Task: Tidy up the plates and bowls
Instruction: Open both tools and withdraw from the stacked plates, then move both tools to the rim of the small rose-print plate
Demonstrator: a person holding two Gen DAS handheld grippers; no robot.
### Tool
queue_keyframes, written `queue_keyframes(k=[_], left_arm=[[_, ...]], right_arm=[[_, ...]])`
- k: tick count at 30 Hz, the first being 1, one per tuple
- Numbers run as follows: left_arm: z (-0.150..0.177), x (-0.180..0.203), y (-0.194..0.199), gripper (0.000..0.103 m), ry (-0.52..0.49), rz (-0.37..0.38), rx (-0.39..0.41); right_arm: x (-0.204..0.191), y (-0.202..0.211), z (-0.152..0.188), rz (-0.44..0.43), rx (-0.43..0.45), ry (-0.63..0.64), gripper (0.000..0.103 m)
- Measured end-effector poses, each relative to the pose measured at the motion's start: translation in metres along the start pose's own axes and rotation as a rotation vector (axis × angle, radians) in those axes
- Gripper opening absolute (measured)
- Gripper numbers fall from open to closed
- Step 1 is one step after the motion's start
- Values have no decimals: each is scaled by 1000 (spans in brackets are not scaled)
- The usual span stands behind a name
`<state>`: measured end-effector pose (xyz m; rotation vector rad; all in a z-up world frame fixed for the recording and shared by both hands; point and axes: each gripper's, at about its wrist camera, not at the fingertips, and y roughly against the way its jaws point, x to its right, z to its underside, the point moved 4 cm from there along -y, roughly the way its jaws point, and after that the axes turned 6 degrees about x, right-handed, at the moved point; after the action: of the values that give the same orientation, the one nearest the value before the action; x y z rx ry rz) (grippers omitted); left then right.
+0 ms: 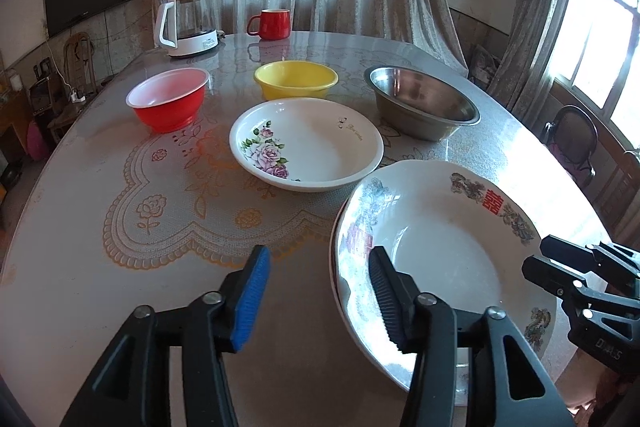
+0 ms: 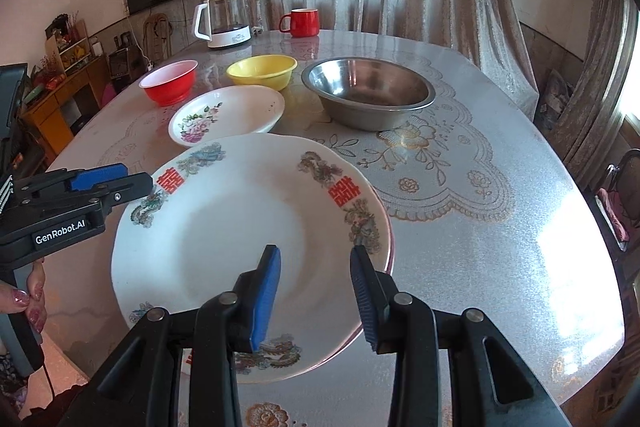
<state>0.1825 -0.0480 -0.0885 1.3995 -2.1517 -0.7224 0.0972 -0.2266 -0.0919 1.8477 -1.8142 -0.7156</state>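
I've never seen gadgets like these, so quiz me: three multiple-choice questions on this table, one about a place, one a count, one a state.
1. What sits closest behind the white rose-patterned plate?
A. red ceramic mug
B. yellow plastic bowl
C. glass kettle

2. How many bowls stand on the round table?
A. two
B. three
C. four

3. The left gripper is:
A. open, astride the rim of the large white plate with red characters
B. shut on a bowl
C. shut on nothing

Answers:
1 B: it stands just beyond that plate, nearer than the mug or kettle.
2 B: red plastic bowl, yellow plastic bowl, stainless steel bowl.
3 A: a wide gap shows, with one pad over the table and one over the plate.
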Motion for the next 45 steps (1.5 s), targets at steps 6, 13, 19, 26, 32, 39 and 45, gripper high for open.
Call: queue_keyframes(k=[6, 13, 19, 26, 32, 39, 45], left_arm=[[-2, -8, -2, 68, 39, -1, -4], [-8, -30, -7, 85, 159, 40, -18], [-14, -58, -15, 92, 254, 12, -26], [-22, -79, -27, 98, 341, 9, -35], [-28, -89, -34, 99, 401, 31, -47], [-35, -95, -48, 102, 455, 54, -62], [-43, -93, -60, 102, 460, 71, -62]], right_arm=[[2, 1, -2, -12, 9, -7, 36], [13, 1, -8, -132, 48, -82, 40], [17, 2, -29, -198, 110, -54, 43], [6, -16, -47, -192, 45, 81, 65], [3, -31, -68, -219, 8, 91, 65], [-1, -64, -90, -275, -85, 7, 62], [-10, -98, -108, -251, -134, -5, 54]])
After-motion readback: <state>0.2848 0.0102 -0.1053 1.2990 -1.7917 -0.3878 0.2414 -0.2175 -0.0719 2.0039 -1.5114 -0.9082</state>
